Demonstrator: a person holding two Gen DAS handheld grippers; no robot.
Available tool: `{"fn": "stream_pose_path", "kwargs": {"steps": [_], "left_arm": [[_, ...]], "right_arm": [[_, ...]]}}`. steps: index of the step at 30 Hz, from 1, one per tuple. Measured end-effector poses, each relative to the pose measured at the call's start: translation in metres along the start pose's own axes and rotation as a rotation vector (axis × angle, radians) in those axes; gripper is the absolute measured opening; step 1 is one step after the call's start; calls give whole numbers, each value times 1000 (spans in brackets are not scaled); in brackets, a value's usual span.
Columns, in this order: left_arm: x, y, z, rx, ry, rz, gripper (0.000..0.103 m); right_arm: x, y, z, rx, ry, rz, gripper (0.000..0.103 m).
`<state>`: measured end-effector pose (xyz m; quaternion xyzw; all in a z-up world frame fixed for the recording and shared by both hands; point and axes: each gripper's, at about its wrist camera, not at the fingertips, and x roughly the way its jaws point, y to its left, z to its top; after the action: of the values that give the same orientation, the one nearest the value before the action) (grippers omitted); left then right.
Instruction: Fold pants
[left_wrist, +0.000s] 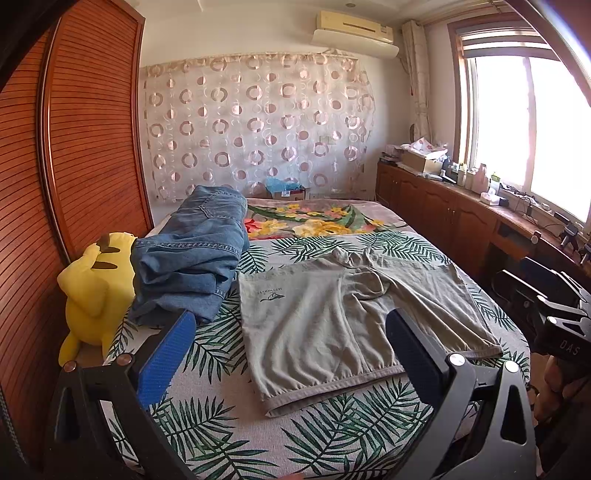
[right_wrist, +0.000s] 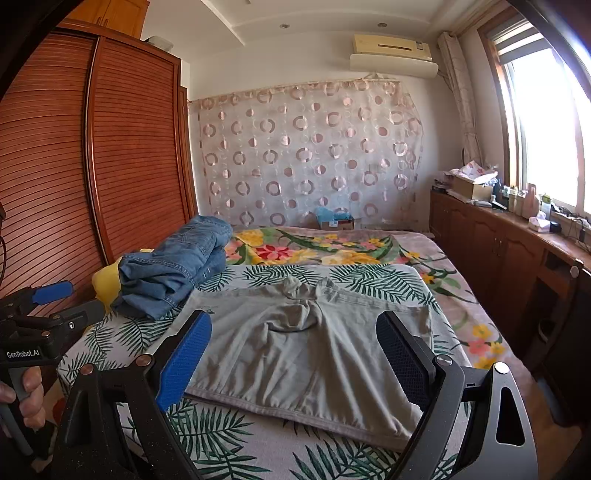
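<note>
Grey shorts (left_wrist: 325, 321) lie spread flat on the palm-leaf bedspread (left_wrist: 229, 424), with the waistband toward me and a small logo on the left leg. They also show in the right wrist view (right_wrist: 306, 354). My left gripper (left_wrist: 291, 354) is open and empty, held above the near edge of the shorts. My right gripper (right_wrist: 295, 358) is open and empty, also above the near edge. The left gripper shows at the left edge of the right wrist view (right_wrist: 51, 299), and the right gripper at the right edge of the left wrist view (left_wrist: 565, 306).
A pile of folded blue jeans (left_wrist: 192, 254) sits on the bed's left side, next to a yellow plush toy (left_wrist: 96, 291). A floral blanket (left_wrist: 314, 219) covers the far half. A wooden wardrobe (left_wrist: 74, 147) stands left; a cluttered cabinet (left_wrist: 443, 199) runs along the window.
</note>
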<state>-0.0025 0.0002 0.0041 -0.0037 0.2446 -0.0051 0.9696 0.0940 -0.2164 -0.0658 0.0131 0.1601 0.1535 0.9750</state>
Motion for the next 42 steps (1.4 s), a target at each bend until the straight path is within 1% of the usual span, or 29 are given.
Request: {"fn": "stream_pose_path", "kwargs": {"steps": [42], "left_arm": [[-3, 5, 5, -1, -5, -4, 103]], "right_arm": [[-3, 1, 1, 9, 0, 1, 92]]}}
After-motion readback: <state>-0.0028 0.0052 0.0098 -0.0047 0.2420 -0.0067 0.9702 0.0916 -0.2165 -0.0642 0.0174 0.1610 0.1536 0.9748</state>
